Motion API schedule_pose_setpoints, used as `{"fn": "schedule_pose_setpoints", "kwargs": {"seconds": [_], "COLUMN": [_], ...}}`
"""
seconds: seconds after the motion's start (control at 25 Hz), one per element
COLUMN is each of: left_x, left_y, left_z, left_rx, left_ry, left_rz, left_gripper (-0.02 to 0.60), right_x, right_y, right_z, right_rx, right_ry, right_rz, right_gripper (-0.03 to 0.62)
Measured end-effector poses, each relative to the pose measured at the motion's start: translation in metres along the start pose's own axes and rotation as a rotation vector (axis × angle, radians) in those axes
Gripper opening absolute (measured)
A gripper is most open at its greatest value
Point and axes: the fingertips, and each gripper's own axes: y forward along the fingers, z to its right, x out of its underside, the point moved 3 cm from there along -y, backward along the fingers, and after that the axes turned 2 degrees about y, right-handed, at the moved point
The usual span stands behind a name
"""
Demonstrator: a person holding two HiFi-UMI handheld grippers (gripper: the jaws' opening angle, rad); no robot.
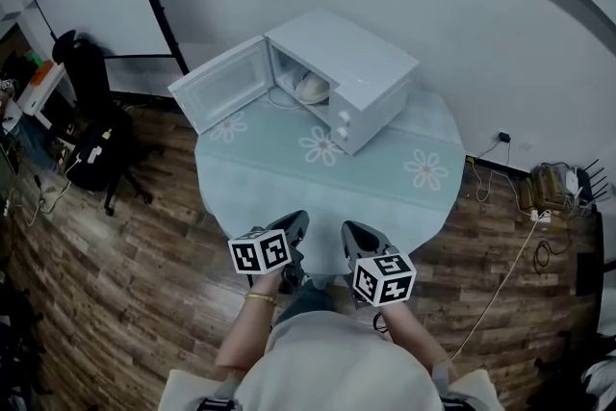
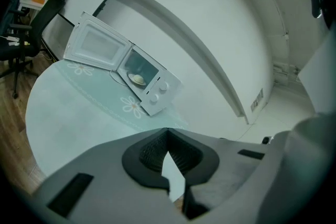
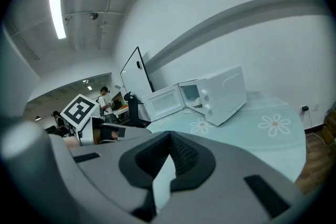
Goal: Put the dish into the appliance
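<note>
White microwave sitting on table, door hanging wide open; pale dish lying inside cavity.

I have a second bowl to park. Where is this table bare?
The tablecloth is bare from the microwave forward to the near edge, and right of the microwave. Crowded only at back left: the open door stands over the cloth.

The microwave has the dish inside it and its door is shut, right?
Not quite. The microwave does have the dish inside it, but its door is open, swung out to the side. The head view shows this clearly.
</note>
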Motion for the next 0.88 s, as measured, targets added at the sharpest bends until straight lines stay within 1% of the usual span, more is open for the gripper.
{"fn": "schedule_pose_setpoints", "kwargs": {"seconds": [0.2,0.44,0.68,0.88], "left_x": [0.033,0.071,0.088,0.096], "left_y": [-0.03,-0.06,-0.082,-0.093], "left_z": [0.019,0.03,0.041,0.045], "left_rx": [0.013,0.014,0.014,0.009], "left_ry": [0.007,-0.003,0.011,0.01], "left_rz": [-0.019,-0.049,-0.046,-0.037], "left_gripper": [0.012,0.012,0.012,0.012], "right_x": [0.018,0.042,0.062,0.07], "right_y": [-0.026,-0.053,-0.076,-0.089], "right_z": [-0.015,-0.027,-0.035,-0.037], "right_rx": [-0.014,-0.017,-0.016,-0.017], "right_ry": [-0.004,-0.003,-0.001,0.006], "right_rz": [-0.008,-0.019,-0.028,-0.028], "right_gripper": [0.005,0.005,0.005,0.005]}}
